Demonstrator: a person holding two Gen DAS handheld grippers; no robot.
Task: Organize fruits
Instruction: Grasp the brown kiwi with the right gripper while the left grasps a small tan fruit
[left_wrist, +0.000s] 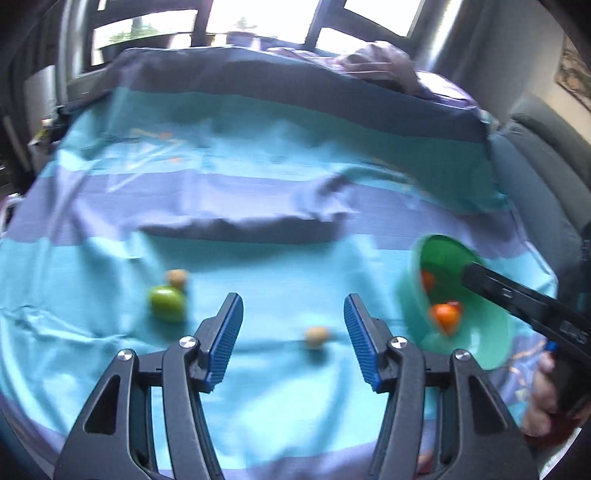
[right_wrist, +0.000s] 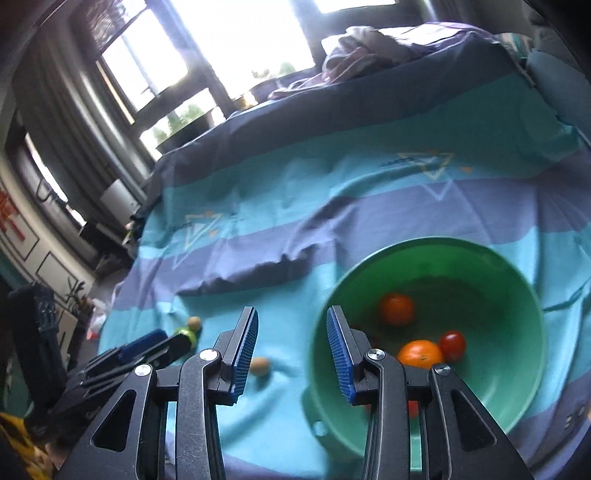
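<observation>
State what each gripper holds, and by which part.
Nothing is held. The left gripper has its jaws open over the sheet near a small tan fruit. The right gripper is open too, beside the green bowl's rim.

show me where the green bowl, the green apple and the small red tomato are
green bowl (right_wrist: 517, 354), right wrist view, inner wall.
green apple (left_wrist: 167, 303), left wrist view, its middle.
red tomato (right_wrist: 452, 344), right wrist view, its middle.
</observation>
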